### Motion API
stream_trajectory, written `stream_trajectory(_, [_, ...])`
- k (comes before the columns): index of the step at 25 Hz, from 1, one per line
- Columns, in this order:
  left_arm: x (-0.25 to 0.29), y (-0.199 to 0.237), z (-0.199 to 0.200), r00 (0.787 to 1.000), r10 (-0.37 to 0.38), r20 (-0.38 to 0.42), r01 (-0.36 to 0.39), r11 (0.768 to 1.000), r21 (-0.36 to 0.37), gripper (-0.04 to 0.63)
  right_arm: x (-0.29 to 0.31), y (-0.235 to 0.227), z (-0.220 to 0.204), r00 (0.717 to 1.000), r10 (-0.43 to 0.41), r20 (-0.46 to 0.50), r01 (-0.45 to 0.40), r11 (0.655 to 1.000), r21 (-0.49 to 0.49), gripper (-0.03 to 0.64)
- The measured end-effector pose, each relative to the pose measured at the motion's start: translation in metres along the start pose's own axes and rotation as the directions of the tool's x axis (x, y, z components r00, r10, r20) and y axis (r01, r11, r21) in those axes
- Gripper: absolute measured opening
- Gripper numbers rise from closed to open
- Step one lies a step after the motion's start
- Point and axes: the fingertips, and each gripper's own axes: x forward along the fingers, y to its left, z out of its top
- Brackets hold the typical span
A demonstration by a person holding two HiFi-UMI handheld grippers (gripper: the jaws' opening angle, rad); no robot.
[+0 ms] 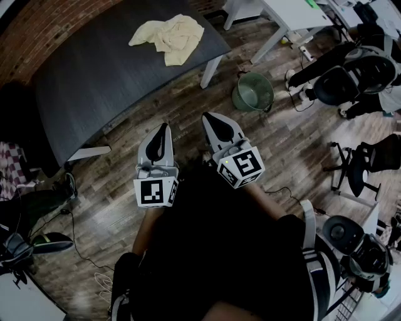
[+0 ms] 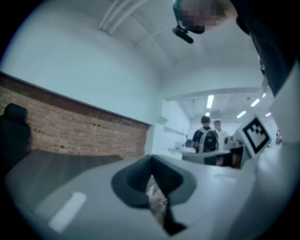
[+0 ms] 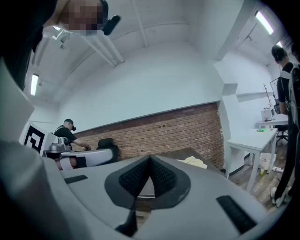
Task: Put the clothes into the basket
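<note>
A pale yellow crumpled garment lies on the far part of a dark grey table; in the right gripper view the garment shows small at the table's far end. A green round basket stands on the wooden floor to the right of the table. My left gripper and right gripper are held side by side above the floor, well short of the table and basket. Both are shut with nothing between the jaws, as the left gripper and the right gripper show in their own views.
A white table stands at the back right. Office chairs and gear crowd the right side. Cables and a dark chair lie on the left. Two people stand in the distance, and another person works by the brick wall.
</note>
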Motion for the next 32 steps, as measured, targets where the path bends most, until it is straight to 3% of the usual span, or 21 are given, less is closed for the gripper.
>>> stream_trajectory(15, [0.013, -0.010, 0.005, 1.000, 0.010, 0.015, -0.010, 1.000, 0.017, 0.005, -0.001, -0.012, 0.004, 1.000, 0.025, 0.007, -0.025, 1.000, -0.001, 0.006])
stream_trajectory(32, [0.051, -0.049, 0.002, 0.997, 0.072, 0.012, -0.073, 0.997, 0.037, 0.005, -0.015, -0.061, 0.010, 0.996, 0.088, 0.026, -0.088, 0.996, 0.010, 0.006])
